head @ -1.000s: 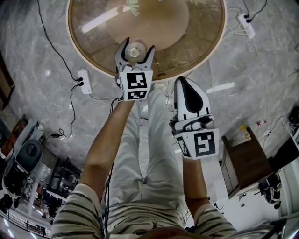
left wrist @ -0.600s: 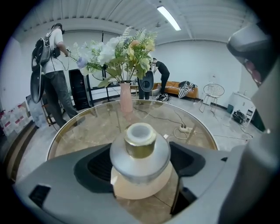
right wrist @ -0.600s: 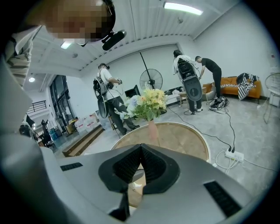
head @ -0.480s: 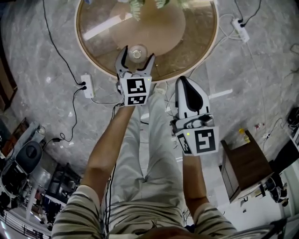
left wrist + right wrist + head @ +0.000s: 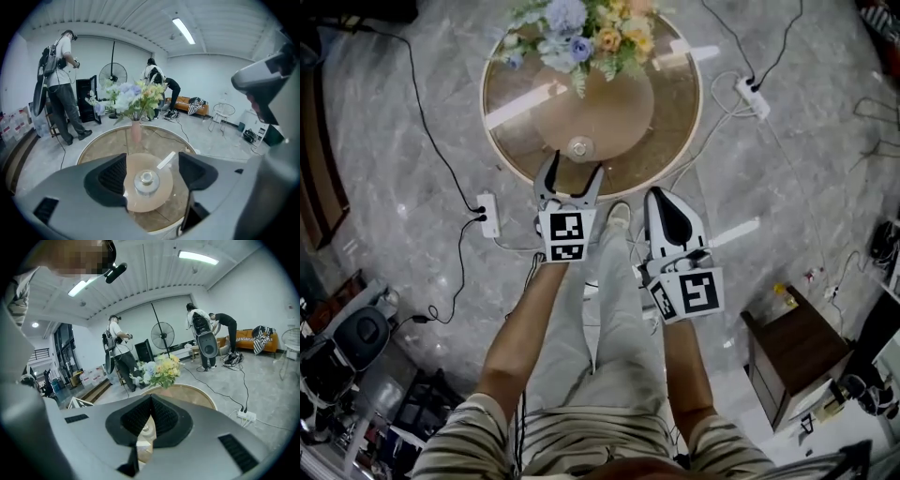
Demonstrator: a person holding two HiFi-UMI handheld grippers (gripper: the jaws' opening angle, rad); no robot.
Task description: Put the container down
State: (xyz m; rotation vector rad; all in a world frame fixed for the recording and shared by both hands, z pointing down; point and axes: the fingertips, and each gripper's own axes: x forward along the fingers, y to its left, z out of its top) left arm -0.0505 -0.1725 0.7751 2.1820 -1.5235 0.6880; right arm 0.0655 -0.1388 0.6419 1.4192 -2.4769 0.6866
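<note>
A small clear glass container (image 5: 579, 146) (image 5: 146, 182) stands upright on the round glass-topped table (image 5: 675, 112), near its front edge. My left gripper (image 5: 574, 167) (image 5: 153, 164) hovers just short of it. Its jaws stand wide apart and are closing a little. The container lies just past the fingertips and neither pad touches it. My right gripper (image 5: 661, 197) (image 5: 151, 401) hangs to the right, off the table over the floor, shut with nothing in it. Through the slit below its jaws a bit of the container (image 5: 146, 427) shows.
A pink vase of flowers (image 5: 581, 37) (image 5: 133, 101) stands at the table's far side. Power strips (image 5: 490, 216) (image 5: 752, 97) and cables lie on the marble floor. A brown cabinet (image 5: 792, 342) stands at the right. People and a standing fan (image 5: 112, 75) are in the background.
My left gripper has drawn back toward me. The container was between its jaws and now stands past the tips on the table. The head view has pulled back, showing the flowers.
</note>
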